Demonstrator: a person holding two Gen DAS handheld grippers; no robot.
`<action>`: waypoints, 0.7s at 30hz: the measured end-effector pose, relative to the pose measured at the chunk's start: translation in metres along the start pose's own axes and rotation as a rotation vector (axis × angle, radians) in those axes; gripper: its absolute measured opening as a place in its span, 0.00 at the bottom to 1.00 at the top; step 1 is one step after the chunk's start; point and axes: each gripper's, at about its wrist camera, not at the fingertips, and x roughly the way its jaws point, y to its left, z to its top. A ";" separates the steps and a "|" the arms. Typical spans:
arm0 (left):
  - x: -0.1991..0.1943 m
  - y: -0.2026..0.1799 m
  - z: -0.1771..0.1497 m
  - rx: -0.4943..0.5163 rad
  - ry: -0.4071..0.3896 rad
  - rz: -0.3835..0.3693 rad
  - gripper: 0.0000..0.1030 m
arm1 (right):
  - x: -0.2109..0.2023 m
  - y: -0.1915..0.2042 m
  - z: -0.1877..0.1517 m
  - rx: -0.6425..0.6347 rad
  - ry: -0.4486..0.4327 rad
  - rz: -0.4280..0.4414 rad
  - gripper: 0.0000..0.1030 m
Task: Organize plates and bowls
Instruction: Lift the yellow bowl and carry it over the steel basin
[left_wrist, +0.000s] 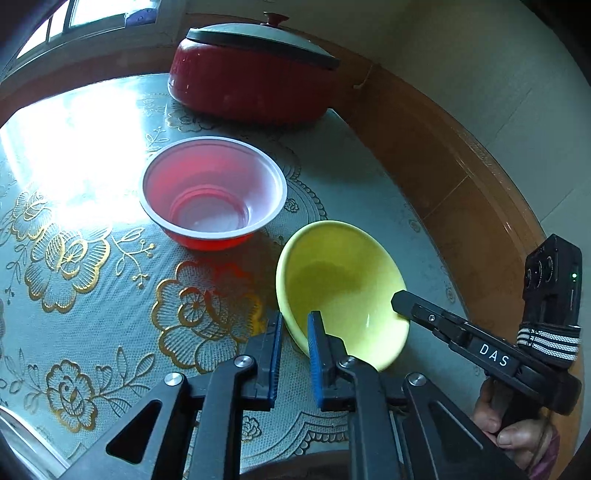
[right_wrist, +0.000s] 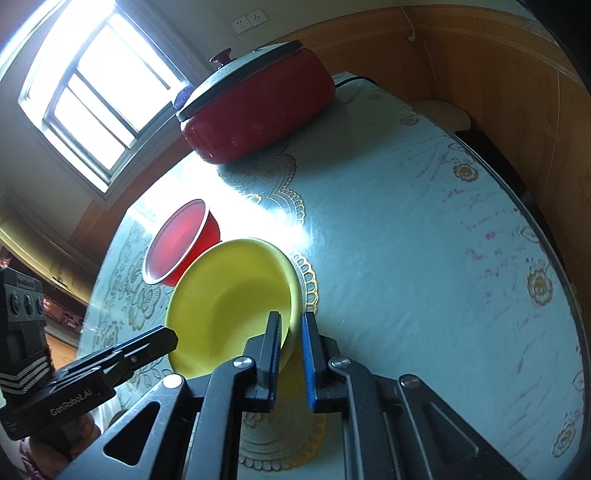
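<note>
Yellow bowl (left_wrist: 341, 291) was tilted up on the surface (right_wrist: 406, 240), empty, just near-right of the red bowl (left_wrist: 212, 195), which also looked empty. I had both grippers on it: left gripper (left_wrist: 295, 328) jaws pinching the near-left rim, right gripper (right_wrist: 291, 328) jaws pinching the opposite rim. Step looked like lift-and-stack. Next move probably needs a level, synchronized raise, then nesting with the red bowl. Red lidded pot (left_wrist: 255, 74) sat far back; contents hidden.
</note>
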 end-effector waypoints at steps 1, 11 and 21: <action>-0.002 -0.002 -0.002 0.004 -0.002 -0.002 0.13 | -0.003 0.000 -0.002 0.000 -0.003 0.001 0.10; -0.031 -0.006 -0.026 0.011 -0.031 -0.035 0.13 | -0.030 0.004 -0.015 0.007 -0.032 0.035 0.10; -0.078 0.003 -0.043 -0.007 -0.087 -0.070 0.13 | -0.057 0.027 -0.030 -0.037 -0.063 0.092 0.10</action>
